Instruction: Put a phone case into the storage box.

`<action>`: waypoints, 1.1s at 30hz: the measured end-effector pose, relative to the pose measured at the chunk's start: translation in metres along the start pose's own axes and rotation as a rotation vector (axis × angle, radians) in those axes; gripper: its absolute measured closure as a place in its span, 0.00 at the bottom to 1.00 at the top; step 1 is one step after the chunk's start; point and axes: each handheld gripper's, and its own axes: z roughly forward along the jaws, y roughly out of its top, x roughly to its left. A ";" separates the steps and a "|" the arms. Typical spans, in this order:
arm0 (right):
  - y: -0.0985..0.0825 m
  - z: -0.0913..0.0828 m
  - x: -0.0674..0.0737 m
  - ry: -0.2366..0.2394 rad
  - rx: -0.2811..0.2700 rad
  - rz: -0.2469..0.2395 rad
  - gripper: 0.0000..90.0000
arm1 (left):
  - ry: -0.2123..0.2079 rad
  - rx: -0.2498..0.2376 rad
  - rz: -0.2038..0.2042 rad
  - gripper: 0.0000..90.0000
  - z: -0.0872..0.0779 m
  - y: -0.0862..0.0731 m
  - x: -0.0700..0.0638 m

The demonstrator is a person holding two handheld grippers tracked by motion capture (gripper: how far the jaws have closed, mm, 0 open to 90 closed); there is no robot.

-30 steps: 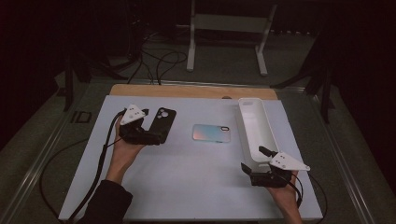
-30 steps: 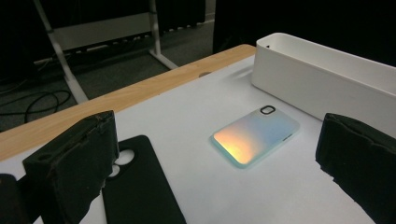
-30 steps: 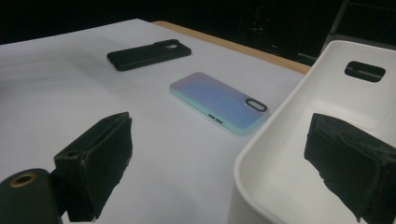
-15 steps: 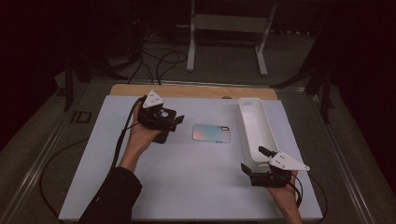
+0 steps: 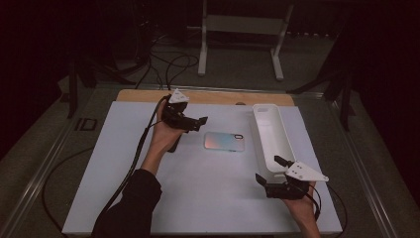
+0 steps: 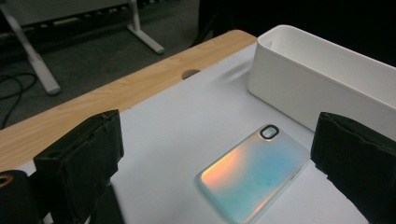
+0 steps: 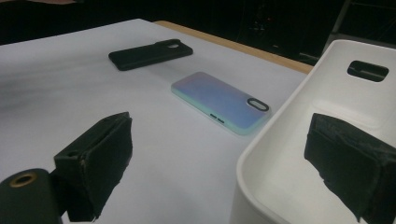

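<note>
An iridescent phone case (image 5: 224, 141) lies flat in the middle of the white mat, camera hole toward the white bin (image 5: 271, 135). My left gripper (image 5: 197, 124) hovers just left of it, open, jaws pointing at it. In the left gripper view the case (image 6: 252, 175) lies between and ahead of the open jaws of the left gripper (image 6: 219, 135). A black phone case (image 5: 173, 144) rests on the mat, partly under the left hand. My right gripper (image 5: 270, 170) stands open by the bin's near end. From the right gripper (image 7: 219, 135) I see the bin wall (image 7: 261, 172), the iridescent case (image 7: 222, 102) and the black case (image 7: 149, 53).
A wooden table edge (image 5: 218, 97) runs behind the mat. Beyond it on the floor are a metal stand (image 5: 241, 29) and cables (image 5: 168, 64). The left gripper's cable (image 5: 141, 148) trails along the left arm. Bare mat (image 5: 208, 198) spreads at the front.
The left gripper has moved right and a little away from the person, off the black case and up to the iridescent case. The right gripper has stayed put.
</note>
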 end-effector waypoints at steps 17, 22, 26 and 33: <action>-0.001 -0.004 -0.004 -0.011 -0.015 0.023 0.09 | -0.018 0.048 -0.043 0.53 0.070 -0.013 -0.008; -0.001 -0.005 -0.005 -0.014 -0.019 0.026 0.09 | -0.033 0.106 -0.042 0.76 0.097 -0.022 -0.010; -0.001 -0.006 -0.006 -0.015 -0.024 0.031 0.09 | -0.017 0.143 -0.024 0.91 0.105 -0.024 -0.011; -0.001 -0.009 -0.007 -0.016 -0.035 0.038 0.09 | 0.031 0.241 0.013 1.00 0.129 -0.036 -0.014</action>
